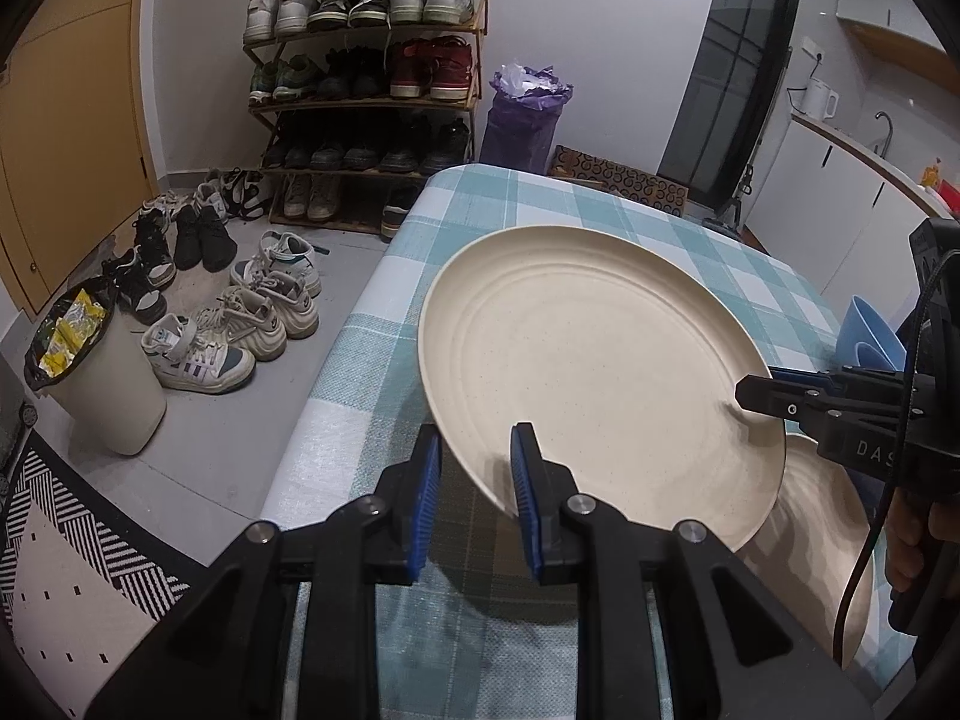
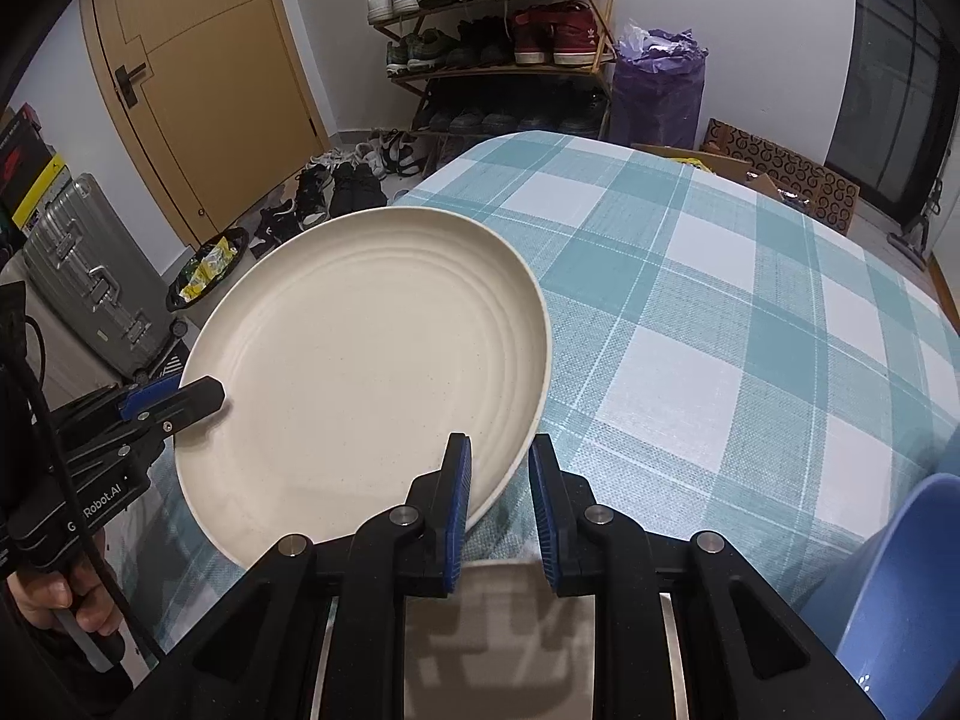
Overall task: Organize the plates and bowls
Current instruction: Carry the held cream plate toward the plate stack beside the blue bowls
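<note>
A large cream plate (image 1: 594,372) is held tilted above the checked tablecloth (image 1: 600,204); it also shows in the right wrist view (image 2: 366,372). My left gripper (image 1: 477,462) has the plate's rim between its blue pads and is closed on it. My right gripper (image 2: 499,474) also has the rim between its pads, from the other side. A second cream plate (image 1: 822,516) lies on the table under the held one. Blue bowls (image 1: 870,330) stand at the table's right side; one also shows in the right wrist view (image 2: 900,588).
The table's left edge drops to a floor with shoes (image 1: 240,324) and a white bin (image 1: 102,384). A shoe rack (image 1: 366,78) and a purple bag (image 1: 522,114) stand behind. A silver suitcase (image 2: 90,276) stands by the door.
</note>
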Demonstrator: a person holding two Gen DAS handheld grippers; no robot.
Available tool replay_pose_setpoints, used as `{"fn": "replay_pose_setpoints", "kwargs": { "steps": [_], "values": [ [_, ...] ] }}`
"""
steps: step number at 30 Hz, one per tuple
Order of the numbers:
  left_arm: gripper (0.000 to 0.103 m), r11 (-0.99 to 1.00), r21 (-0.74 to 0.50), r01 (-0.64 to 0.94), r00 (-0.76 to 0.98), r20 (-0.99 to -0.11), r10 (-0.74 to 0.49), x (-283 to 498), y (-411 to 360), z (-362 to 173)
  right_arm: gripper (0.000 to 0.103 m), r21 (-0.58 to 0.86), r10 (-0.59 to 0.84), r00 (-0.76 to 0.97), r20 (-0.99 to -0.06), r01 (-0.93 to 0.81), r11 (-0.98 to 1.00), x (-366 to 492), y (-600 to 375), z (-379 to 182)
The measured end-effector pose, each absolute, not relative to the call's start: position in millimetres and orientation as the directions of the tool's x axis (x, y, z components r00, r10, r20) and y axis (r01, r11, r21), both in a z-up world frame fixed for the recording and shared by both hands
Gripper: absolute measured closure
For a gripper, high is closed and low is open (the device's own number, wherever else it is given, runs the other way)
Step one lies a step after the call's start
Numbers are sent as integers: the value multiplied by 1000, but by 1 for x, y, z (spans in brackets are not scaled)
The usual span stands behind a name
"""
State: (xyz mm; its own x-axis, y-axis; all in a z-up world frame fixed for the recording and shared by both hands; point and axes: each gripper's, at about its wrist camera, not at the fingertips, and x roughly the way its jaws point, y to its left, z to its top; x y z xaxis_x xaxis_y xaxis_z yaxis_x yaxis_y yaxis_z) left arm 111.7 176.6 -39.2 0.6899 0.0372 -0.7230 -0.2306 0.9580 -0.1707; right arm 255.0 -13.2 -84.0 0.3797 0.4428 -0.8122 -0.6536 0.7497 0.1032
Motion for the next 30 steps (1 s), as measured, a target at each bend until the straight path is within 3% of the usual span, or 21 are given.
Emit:
{"fn": "replay_pose_setpoints", "kwargs": {
  "steps": [30],
  "values": [
    [81, 980, -153, -125, 708, -706, -20, 103, 127, -23, 83, 110, 438, 448, -779, -590, 800, 227, -82, -56]
  ]
}}
